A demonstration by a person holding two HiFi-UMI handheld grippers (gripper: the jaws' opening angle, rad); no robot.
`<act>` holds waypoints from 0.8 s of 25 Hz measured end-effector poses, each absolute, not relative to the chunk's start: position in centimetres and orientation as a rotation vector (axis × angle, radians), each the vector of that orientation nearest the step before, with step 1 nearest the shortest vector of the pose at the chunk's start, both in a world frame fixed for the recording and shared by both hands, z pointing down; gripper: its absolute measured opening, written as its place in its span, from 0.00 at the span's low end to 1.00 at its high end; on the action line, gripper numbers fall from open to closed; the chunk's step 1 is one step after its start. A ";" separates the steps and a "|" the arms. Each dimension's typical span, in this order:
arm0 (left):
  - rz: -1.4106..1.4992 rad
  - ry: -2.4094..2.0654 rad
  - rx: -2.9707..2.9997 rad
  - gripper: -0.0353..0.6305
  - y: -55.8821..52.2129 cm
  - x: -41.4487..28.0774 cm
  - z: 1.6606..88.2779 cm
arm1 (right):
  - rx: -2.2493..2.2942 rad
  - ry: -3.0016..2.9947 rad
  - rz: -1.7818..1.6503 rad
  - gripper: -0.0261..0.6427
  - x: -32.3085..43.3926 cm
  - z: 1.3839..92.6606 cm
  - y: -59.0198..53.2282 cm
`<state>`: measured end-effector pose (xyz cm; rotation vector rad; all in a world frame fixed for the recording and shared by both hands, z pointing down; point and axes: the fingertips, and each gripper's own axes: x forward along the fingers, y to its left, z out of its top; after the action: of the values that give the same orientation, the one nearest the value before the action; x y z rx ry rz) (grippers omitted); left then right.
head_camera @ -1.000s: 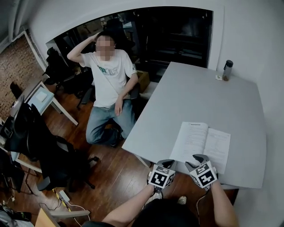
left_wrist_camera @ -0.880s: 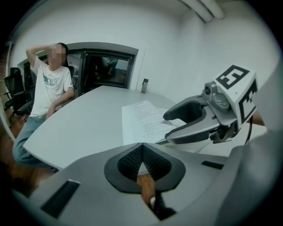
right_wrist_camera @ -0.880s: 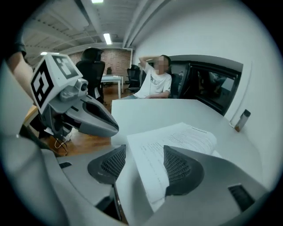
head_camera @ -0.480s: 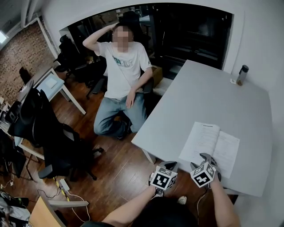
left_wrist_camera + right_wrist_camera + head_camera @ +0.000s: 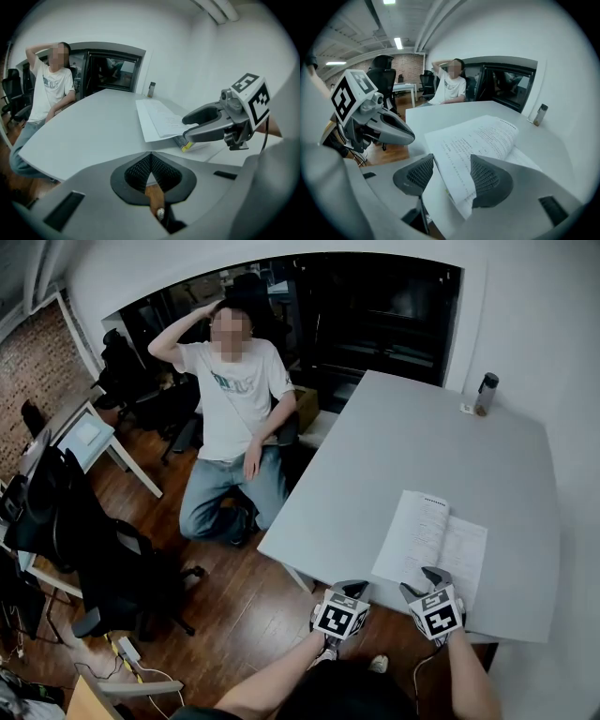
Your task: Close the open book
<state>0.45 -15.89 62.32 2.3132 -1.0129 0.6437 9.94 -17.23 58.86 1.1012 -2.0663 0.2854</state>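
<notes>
Head view: the grey table (image 5: 394, 456) carries the open book (image 5: 457, 554) near its near right edge, spine running away from the operator. The left leaf (image 5: 412, 535) stands arched above the surface; the right one lies flat. The right gripper (image 5: 427, 579) is at the book's near edge. The left gripper (image 5: 352, 589) hangs just beside it, off the table edge over the wooden floor (image 5: 253, 606). A bottle (image 5: 482, 392) stands at the far corner, well apart. A seated person (image 5: 230, 418) faces the table from a chair on the left.

Left gripper view: the jaws are pressed together with nothing between them. The right gripper is seen from the side, its tips at the book's near corner.

Right gripper view: the jaws are spread wide, having just been opening. The near edge of the raised left leaf passes between them; the left pad stands clear of the paper, so nothing is pinched. The book remains open on the table.
</notes>
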 end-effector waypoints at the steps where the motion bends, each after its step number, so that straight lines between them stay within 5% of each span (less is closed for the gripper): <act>1: 0.645 -1.005 2.320 0.06 -16.0 0.9 62.3 | 1.132 -2.067 0.308 0.42 10.7 58.7 -17.1; 20: 0.688 -0.820 2.466 0.06 -15.4 10.4 60.8 | 1.645 -2.015 0.856 0.41 24.8 60.1 -11.7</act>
<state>10.37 -15.37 60.80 2.4660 -0.8198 0.6883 24.83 -11.65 60.06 1.6449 -2.0149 0.8562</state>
